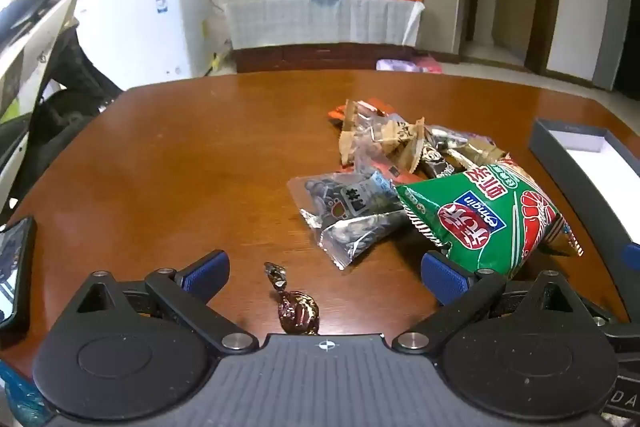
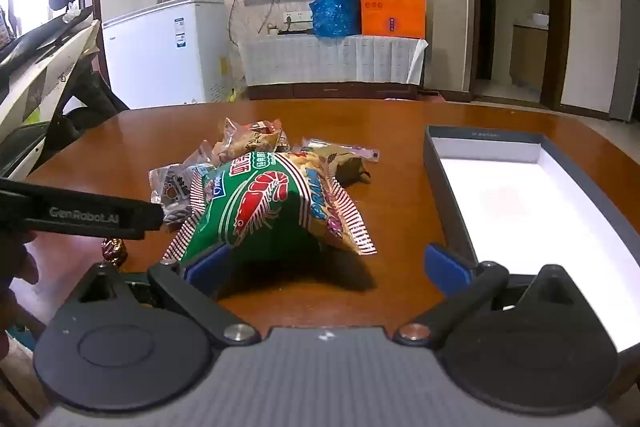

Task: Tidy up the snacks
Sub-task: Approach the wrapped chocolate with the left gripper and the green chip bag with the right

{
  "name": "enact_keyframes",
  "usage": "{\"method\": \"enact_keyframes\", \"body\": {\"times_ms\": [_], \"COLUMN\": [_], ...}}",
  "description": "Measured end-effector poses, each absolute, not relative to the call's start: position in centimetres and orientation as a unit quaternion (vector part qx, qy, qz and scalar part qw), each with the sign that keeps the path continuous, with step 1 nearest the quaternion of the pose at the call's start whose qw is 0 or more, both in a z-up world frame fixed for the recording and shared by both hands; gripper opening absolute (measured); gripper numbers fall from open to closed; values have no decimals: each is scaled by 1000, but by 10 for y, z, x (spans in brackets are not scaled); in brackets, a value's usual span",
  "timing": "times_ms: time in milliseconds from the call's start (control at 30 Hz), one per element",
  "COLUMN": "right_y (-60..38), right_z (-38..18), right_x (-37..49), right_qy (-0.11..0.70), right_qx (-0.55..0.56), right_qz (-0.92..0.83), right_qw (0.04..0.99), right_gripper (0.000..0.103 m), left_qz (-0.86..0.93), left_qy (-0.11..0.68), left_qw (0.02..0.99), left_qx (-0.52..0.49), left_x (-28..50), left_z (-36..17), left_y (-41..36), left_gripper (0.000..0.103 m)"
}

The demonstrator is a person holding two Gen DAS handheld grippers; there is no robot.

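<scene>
Plainly both the left tongs (image 1: 324, 273) and right tongs (image 2: 326, 263) gape wide, gripping nothing.

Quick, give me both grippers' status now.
Left gripper: open, holding nothing; a candy lies between its fingers.
Right gripper: open, holding nothing.

Each gripper, left gripper (image 1: 324, 273) and right gripper (image 2: 326, 265), is built of black arms, silver screws, blue pads and a ribbed grey base; "GenRobot.AI" is printed in white.
</scene>
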State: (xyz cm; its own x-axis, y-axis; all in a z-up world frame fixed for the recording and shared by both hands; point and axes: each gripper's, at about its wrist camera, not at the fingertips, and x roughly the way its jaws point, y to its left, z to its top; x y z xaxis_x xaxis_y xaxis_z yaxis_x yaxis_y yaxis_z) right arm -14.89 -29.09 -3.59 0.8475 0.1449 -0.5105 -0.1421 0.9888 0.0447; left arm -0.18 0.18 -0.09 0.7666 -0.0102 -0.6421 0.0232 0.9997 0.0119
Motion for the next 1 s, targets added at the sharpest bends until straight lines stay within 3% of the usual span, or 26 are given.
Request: {"method": "enact_keyframes", "body": {"times_ms": [300, 1000], "right_y": [-285, -284], "right_z": [-40, -46], "right_x": [-145, -141], "right_qy": [267, 293], "right_qx": [-16, -14], "right_qz": [90, 65], "right_qw": [959, 954], "right_gripper": [103, 103], "left_qz": [-17, -19], "left_qy": [379, 350], "left_qw": [925, 936], "left_qx": [-12, 4], "left_x": [13, 15], "left_z": [-3, -10], "left_y": [17, 3], "left_gripper": [103, 103]}}
